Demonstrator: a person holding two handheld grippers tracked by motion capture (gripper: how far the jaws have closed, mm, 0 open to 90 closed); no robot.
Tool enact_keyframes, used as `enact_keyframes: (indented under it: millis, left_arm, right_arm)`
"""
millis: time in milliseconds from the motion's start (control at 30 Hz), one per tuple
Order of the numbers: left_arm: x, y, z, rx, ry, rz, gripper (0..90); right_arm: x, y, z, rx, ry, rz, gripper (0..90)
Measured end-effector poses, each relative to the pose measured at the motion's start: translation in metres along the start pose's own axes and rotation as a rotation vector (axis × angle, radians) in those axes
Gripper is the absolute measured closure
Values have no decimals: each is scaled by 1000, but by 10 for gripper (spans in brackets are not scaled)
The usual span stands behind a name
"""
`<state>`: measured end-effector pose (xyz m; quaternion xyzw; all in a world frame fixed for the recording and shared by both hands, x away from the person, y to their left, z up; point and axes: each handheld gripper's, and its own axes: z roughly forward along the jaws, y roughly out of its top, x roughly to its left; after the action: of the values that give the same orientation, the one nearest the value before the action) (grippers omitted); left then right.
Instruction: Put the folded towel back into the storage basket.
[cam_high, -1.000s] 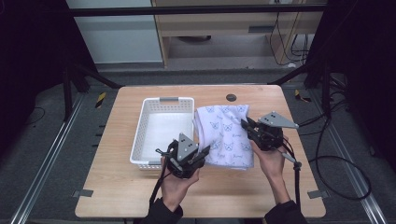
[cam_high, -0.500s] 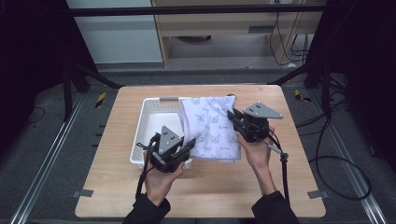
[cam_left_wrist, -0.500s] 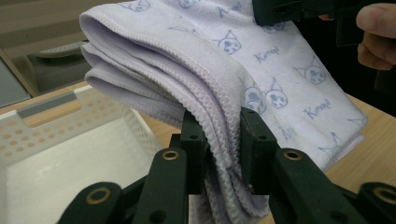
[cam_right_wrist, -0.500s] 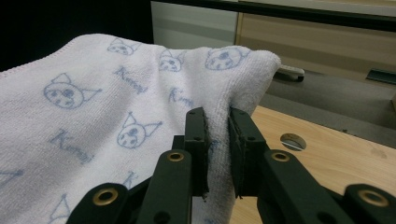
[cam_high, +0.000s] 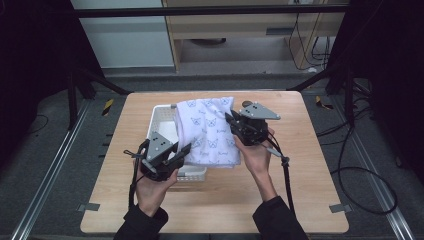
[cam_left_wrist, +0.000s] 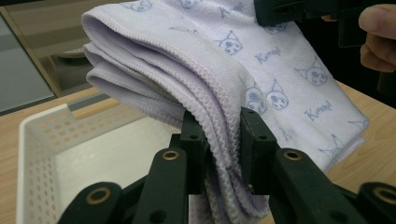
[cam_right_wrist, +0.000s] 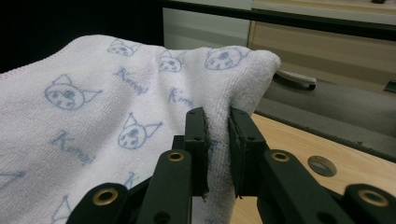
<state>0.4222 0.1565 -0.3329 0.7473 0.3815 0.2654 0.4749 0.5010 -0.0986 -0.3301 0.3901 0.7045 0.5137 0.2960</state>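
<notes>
A folded pale lilac towel (cam_high: 207, 132) with blue cat prints hangs lifted between my two grippers, partly over the white perforated basket (cam_high: 161, 119). At the towel's near left edge my left gripper (cam_high: 183, 150) is shut on the stacked folds; in the left gripper view its jaws (cam_left_wrist: 223, 135) pinch those layered edges (cam_left_wrist: 280, 70) above the basket's floor (cam_left_wrist: 42, 154). My right gripper (cam_high: 231, 120) is shut on the towel's right edge. In the right gripper view it (cam_right_wrist: 217, 126) squeezes a folded corner of the towel (cam_right_wrist: 93, 116).
The basket stands left of centre on the wooden table (cam_high: 300, 165). A round hole (cam_right_wrist: 322, 165) lies in the tabletop near the far edge. A black cable (cam_high: 285, 165) trails from the right gripper along the forearm. Cabinets stand beyond the table.
Both hands have carried the towel leftward and upward, from the tabletop right of the basket to partly over it. Both grips stay closed on the towel.
</notes>
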Motion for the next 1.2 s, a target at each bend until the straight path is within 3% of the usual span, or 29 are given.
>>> enact_keyframes:
  millis: [900,1200]
  left_arm:
    - [64,-27,-23,-14,47,-45,729]
    - [84,-36,-23,9,68,-65,730]
  right_arm:
    - [51,15,52,13,55,-19,789]
    - [66,15,71,15,65,-23,789]
